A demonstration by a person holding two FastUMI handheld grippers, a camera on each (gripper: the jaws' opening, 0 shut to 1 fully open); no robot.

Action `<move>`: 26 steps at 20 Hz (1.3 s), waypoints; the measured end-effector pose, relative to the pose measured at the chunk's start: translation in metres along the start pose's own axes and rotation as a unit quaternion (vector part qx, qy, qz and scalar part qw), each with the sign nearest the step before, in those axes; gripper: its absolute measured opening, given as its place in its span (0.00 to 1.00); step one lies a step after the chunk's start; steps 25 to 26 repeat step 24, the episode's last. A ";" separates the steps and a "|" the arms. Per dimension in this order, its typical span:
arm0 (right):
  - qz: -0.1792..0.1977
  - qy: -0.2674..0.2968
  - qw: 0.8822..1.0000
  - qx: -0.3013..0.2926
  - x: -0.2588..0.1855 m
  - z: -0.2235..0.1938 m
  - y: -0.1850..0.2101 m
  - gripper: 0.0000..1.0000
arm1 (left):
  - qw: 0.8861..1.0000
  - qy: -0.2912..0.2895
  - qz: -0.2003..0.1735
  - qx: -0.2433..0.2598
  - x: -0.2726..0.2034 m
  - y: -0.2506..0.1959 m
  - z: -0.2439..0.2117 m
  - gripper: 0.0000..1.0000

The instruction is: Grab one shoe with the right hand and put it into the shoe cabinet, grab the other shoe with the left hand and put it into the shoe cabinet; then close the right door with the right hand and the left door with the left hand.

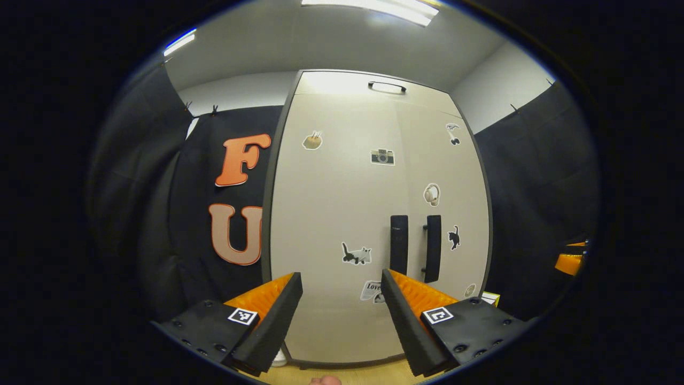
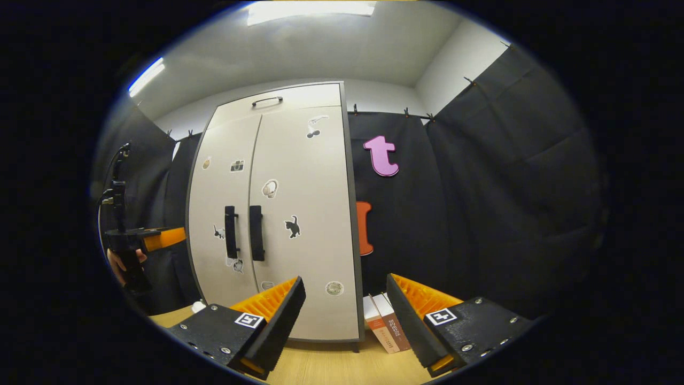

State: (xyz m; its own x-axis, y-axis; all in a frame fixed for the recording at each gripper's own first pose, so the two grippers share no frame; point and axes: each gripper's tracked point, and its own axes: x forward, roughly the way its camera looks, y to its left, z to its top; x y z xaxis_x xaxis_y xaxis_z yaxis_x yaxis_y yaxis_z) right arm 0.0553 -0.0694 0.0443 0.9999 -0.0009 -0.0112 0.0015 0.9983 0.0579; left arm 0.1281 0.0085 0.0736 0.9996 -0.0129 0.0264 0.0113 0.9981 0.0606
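The left hand-held gripper point(image 1: 341, 310) is level, its fingers spread wide apart with nothing between them. The right hand-held gripper point(image 2: 344, 315) is likewise spread and empty. At nine o'clock in the right gripper view, a hand point(image 2: 118, 261) grips the left one's handle.

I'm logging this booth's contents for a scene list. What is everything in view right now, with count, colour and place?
Shoe cabinet: one, beige, middle, both doors shut.
Door handles: two, black, side by side at the door seam.
Top handle: one, black, cabinet top.
Stickers: several, scattered over the doors.
Books: two, leaning right of the cabinet.
Table: one, light wood, under the cabinet.
Left claw: open, empty.
Right claw: open, empty.
Hand: holding the left claw, far left in the right gripper view.
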 end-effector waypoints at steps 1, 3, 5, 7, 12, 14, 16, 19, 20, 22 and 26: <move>0.004 0.000 1.000 0.001 0.000 0.000 0.003 0.94 | 1.000 0.002 0.011 0.003 -0.011 0.007 -0.005 0.96; 0.010 0.001 1.000 0.003 -0.001 0.000 0.009 0.94 | 0.999 0.013 0.028 0.014 -0.033 0.019 -0.014 0.94; 0.014 0.003 1.000 0.002 -0.001 -0.001 0.013 0.94 | 0.999 0.016 0.040 0.017 -0.048 0.027 -0.016 0.94; 0.017 0.002 1.000 0.001 -0.002 0.000 0.015 0.94 | 0.999 0.019 0.046 0.008 -0.060 0.032 -0.018 0.96; 0.023 0.004 1.000 0.006 -0.003 -0.001 0.023 0.94 | 0.998 0.021 0.063 -0.003 -0.074 0.047 -0.017 0.96; 0.025 0.001 1.000 0.006 -0.004 0.001 0.027 0.94 | 0.998 0.017 0.066 -0.001 -0.077 0.049 -0.016 0.99; 0.027 0.000 1.000 0.006 -0.004 0.002 0.031 0.94 | 0.997 0.017 0.071 0.002 -0.078 0.050 -0.016 0.96; 0.033 -0.004 0.999 0.007 -0.005 0.005 0.039 0.94 | 0.998 0.017 0.063 -0.006 -0.080 0.049 -0.017 0.96; 0.034 -0.006 0.999 0.006 -0.005 0.005 0.040 0.94 | 0.998 0.017 0.062 -0.006 -0.080 0.050 -0.018 0.96; 0.033 -0.005 0.999 0.001 -0.006 0.002 0.042 0.94 | 0.998 0.016 0.061 -0.002 -0.080 0.049 -0.018 0.96; 0.036 -0.001 0.999 0.000 -0.005 -0.001 0.045 0.94 | 0.998 0.014 0.058 -0.002 -0.081 0.047 -0.019 0.96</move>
